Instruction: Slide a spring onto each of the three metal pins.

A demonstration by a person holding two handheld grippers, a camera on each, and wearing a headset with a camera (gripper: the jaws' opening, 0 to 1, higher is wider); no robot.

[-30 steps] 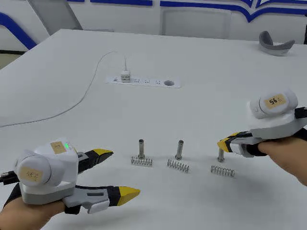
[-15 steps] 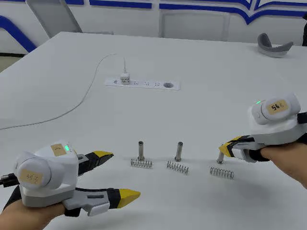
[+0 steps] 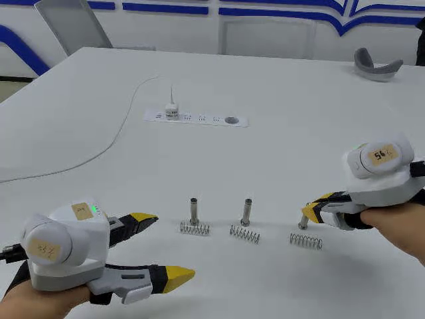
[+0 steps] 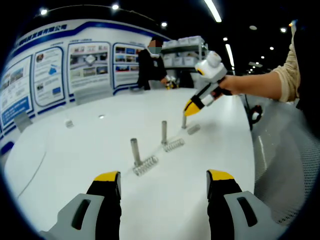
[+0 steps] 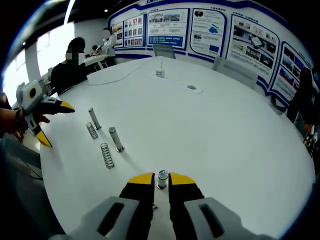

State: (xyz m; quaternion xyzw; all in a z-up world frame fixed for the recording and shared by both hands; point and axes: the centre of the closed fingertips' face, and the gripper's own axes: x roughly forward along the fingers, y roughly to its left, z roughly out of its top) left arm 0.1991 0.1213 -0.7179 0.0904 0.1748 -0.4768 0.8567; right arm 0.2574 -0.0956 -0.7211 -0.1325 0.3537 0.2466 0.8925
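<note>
Right claw pinches the top of the rightmost pin, while the left claw gapes wide.

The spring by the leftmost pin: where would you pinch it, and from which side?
Pinch the spring across its coils near one end, coming from above on the near side. It lies flat on its side just in front of the upright pin, which crowds the far side; that leaves the other end free for threading.
</note>
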